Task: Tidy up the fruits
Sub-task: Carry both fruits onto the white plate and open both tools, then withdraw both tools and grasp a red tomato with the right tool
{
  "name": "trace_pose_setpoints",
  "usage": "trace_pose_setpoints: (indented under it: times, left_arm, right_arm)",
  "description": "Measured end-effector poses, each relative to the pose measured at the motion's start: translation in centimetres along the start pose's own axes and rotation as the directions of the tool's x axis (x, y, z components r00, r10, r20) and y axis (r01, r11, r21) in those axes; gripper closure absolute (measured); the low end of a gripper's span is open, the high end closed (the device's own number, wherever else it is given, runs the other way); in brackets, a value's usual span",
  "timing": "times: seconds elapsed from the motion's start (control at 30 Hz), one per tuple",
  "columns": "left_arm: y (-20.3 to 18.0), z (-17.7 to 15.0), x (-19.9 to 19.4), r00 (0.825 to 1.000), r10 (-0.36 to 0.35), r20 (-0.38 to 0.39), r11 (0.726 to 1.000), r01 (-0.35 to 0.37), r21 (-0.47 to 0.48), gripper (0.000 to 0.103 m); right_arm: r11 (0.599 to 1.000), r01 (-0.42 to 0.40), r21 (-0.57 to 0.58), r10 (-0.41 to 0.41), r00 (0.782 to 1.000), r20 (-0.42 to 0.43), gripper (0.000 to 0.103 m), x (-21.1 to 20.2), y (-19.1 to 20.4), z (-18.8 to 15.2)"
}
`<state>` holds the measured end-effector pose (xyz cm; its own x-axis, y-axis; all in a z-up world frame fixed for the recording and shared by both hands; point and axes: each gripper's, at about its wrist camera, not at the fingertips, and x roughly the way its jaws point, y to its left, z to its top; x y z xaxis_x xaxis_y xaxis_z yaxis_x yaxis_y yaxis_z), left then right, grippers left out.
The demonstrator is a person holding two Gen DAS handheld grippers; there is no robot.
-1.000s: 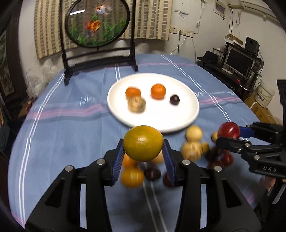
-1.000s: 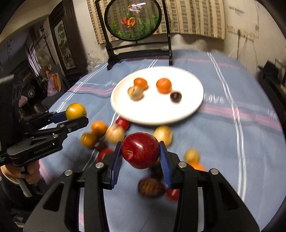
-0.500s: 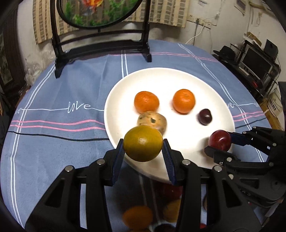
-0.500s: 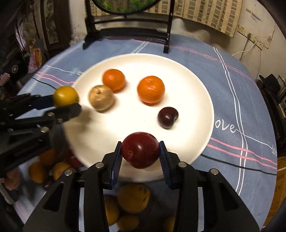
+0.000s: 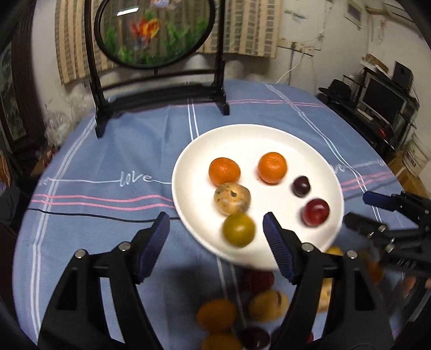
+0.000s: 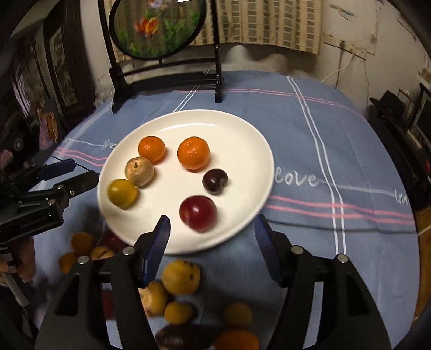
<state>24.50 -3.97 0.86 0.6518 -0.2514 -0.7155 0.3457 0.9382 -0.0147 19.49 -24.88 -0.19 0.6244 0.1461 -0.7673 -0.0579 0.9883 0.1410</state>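
A round goldfish screen [image 5: 155,32] in a black stand is standing at the far edge of the blue striped tablecloth [image 5: 113,161]. Behind the screen, a striped curtain [image 6: 269,24] is hanging; a monitor [image 5: 383,98] is sitting off to the screen's right.

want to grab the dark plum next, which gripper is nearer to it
Right. The right gripper, jaws just opened, sits at the plate's near rim, with only the released red fruit before the dark plum. The left gripper is off the plate's far-left rim.
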Motion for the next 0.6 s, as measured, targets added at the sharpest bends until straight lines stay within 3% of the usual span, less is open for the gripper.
trace_pose_setpoints:
  times: [0.23,0.47,0.6]
  left_arm:
    - [-0.4,-4.0,-3.9,0.999,0.002,0.032,1.0,-0.003,0.018,0.014]
    - [0.1,-8.8,-5.6,1.0,0.01,0.0,1.0,-0.01,-0.011,0.014]
    - [0.6,-11.1,-6.3,1.0,0.011,-0.015,0.999,-0.012,-0.031,0.013]
  right_arm:
    - [0.998,0.003,0.06,-0.004,1.0,0.01,0.038,-4.0,-1.4,-5.9]
    - [0.994,0.005,0.105,-0.007,1.0,0.013,0.038,-6.2,-1.8,-10.6]
    - [0.997,0.009,0.075,-0.009,1.0,-0.003,0.038,-6.5,-1.1,-12.6]
